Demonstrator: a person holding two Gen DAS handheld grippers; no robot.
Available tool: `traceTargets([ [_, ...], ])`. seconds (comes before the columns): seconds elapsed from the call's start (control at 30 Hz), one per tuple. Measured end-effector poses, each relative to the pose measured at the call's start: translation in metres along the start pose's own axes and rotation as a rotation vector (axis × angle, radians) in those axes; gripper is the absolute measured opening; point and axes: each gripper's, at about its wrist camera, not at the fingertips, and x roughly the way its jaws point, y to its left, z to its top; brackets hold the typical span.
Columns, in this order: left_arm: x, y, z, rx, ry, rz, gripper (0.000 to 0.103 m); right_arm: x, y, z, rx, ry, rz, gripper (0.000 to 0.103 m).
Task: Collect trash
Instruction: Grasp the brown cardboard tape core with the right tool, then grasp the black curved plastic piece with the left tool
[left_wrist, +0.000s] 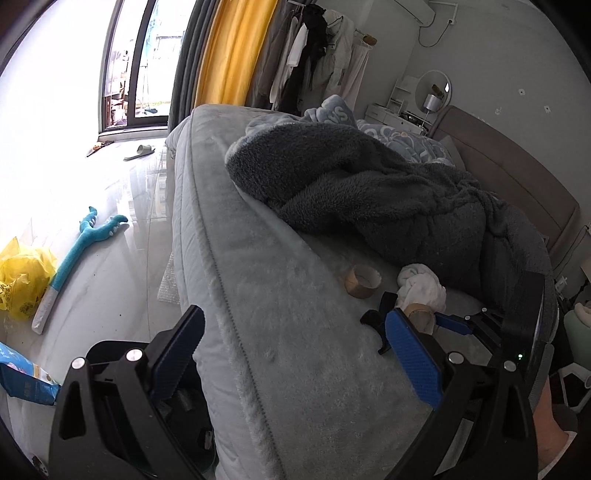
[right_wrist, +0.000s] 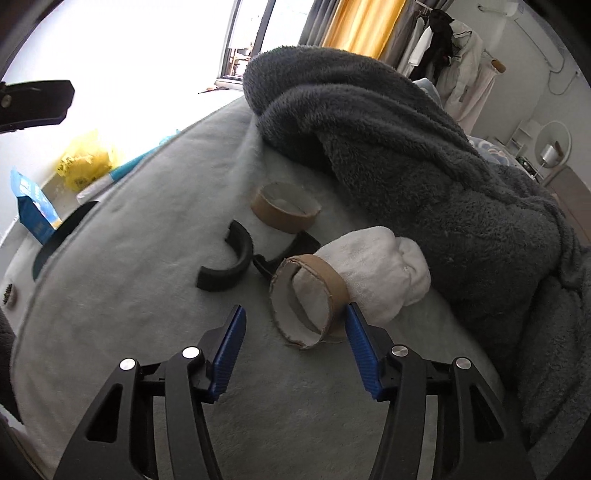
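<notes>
right tool (right_wrist: 295, 321) part open, straddling cardboard ring (right_wrist: 308, 301)

Both claws tilt downward — left claw (left_wrist: 295, 345) wide, right claw (right_wrist: 295, 325) narrower.

black curved piece (right_wrist: 275, 254) partly behind cardboard ring (right_wrist: 308, 299), blue packet (left_wrist: 22, 380) cut off

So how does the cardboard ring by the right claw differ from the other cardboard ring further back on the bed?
The near cardboard ring stands tilted on its edge against the white cloth, its opening facing the right claw; the far cardboard ring lies apart from the cloth, opening upward. The near ring's rim is frayed and peeling; the far ring's rim looks clean. Both are empty brown tape cores on the grey bed cover.
</notes>
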Motion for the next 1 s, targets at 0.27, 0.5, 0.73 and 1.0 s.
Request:
traceTargets([
  [0.27, 0.014, -0.011, -0.005, 0.027, 0.024, -0.004, 0.1, 0.017, 0.007, 0.003, -0.069, -0.002, -0.12, 0.045],
  [0.5, 0.025, -0.027, -0.01, 0.124, 0.013, -0.022, 0.099, 0.008, -0.015, 0.006, 0.022, -0.039, -0.029, 0.043],
  [0.73, 0.045, -0.042, -0.023, 0.233, 0.007, -0.051, 0.098, -0.007, -0.043, -0.004, 0.2, -0.062, 0.162, 0.043],
  [1.0, 0.074, -0.063, -0.039, 0.314, 0.057, -0.106, 0.086, -0.025, -0.069, -0.015, 0.305, -0.125, 0.3, 0.043],
])
